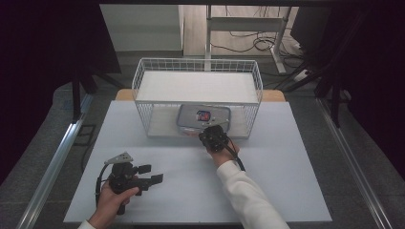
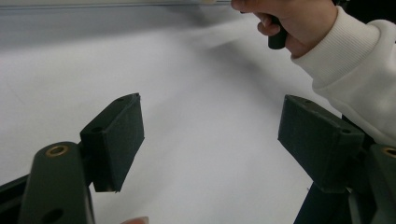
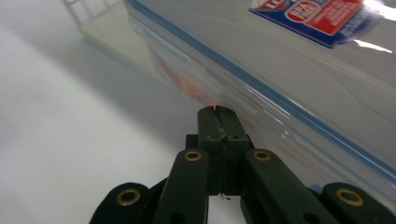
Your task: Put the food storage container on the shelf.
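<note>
Clear plastic food container (image 1: 204,118) with a blue-sealed lid and a red-and-blue label lies on the lower level of a white wire basket rack (image 1: 197,64), at the far side of the white table (image 1: 286,191). Rigid, smooth-walled and probably light, it looks apt to slide rather than lift; its lid rim and corner latches seem the surest places to grip, since the glossy walls offer little purchase. Right gripper (image 3: 217,110), jaws pressed together with nothing between them, noses against the container's near wall, though contact cannot be confirmed. Left gripper (image 1: 150,174), jaws spread and empty, rests well apart near the table's front edge in the person's hand.
</note>
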